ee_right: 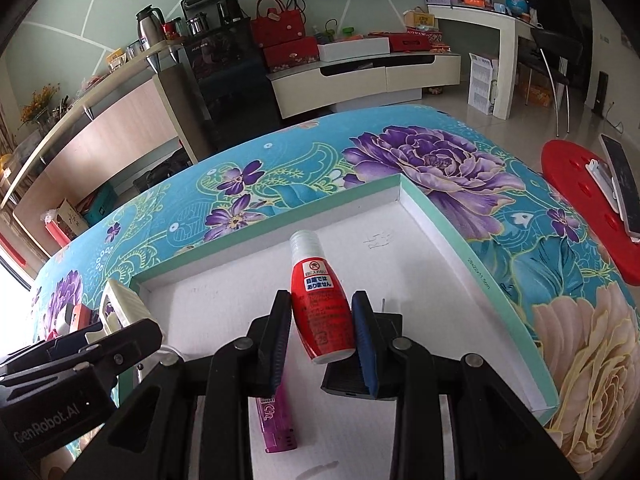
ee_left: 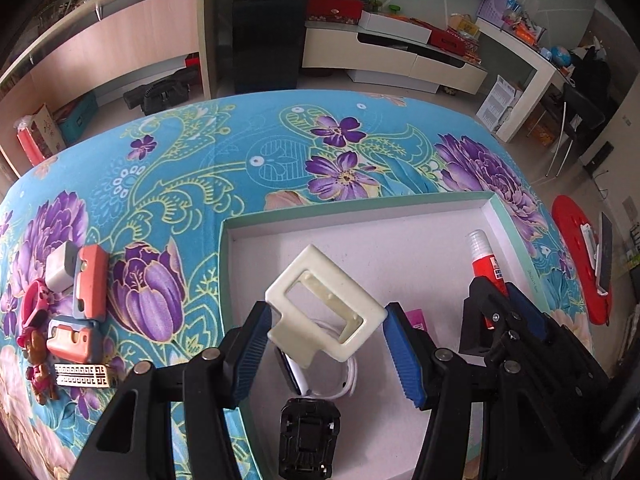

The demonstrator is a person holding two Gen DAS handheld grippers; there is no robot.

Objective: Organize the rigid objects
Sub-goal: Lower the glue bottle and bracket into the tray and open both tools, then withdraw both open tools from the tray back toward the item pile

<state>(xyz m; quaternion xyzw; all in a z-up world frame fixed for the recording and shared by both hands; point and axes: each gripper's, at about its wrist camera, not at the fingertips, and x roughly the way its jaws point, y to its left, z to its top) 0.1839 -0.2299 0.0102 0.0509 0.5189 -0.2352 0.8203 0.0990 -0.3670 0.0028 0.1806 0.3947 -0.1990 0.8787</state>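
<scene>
Left wrist view. Left hand-held gripper clamps a cream plastic frame, a flat rectangular piece with a window cut through it, between its blue pads. The frame is tilted, its long axis running from upper left to lower right, one corner tab pointing down towards the camera. It hangs over the near left part of a shallow white tray with a mint-green rim, which lies on the flowered desk. On the tray floor under the frame lie a white-banded item, partly hidden, and a black block at the near edge. Far half of the tray floor is bare. Left of the tray, on the cloth, sits a cluster of small things: a white cube, two coral-and-blue cases, a pink ring, a toy figure and a patterned bar.

Right wrist view. Right hand-held gripper grips a red bottle by its lower body. The bottle's long axis runs away from the camera, clear cap pointing towards the tray's far wall, base nearest the lens. It is over the tray's right half. A purple lighter lies lengthwise on the floor below the left pad; a black part lies behind the right pad. Floor towards the far right corner is open.
</scene>
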